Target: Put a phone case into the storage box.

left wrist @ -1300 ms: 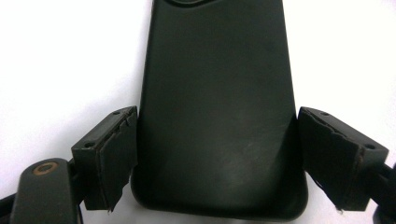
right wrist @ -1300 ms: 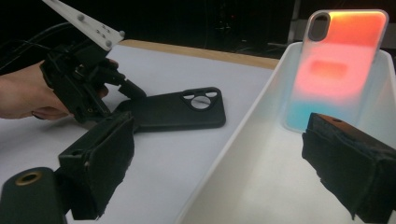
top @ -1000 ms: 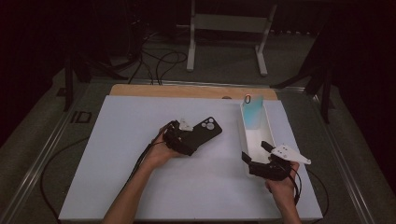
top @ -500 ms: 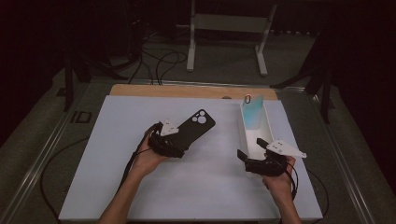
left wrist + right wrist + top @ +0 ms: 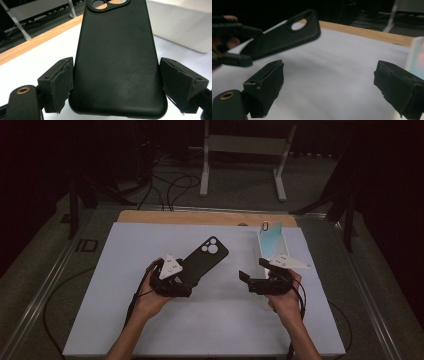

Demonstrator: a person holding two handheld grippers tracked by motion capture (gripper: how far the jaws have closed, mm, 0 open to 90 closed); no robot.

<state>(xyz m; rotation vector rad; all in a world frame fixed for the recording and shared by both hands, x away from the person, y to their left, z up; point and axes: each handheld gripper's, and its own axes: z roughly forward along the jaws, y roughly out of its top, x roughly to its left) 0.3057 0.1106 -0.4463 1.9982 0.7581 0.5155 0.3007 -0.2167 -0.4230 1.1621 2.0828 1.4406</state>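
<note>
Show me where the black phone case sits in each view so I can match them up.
High view: black phone case left of centre, in the left claw.
Left gripper view: the case stands in the middle, between the jaws.
Right gripper view: the case upper left.
Shared landmark: wooden table edge.

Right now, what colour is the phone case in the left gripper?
Matte black; the phone case shows best in the left gripper view.
</note>
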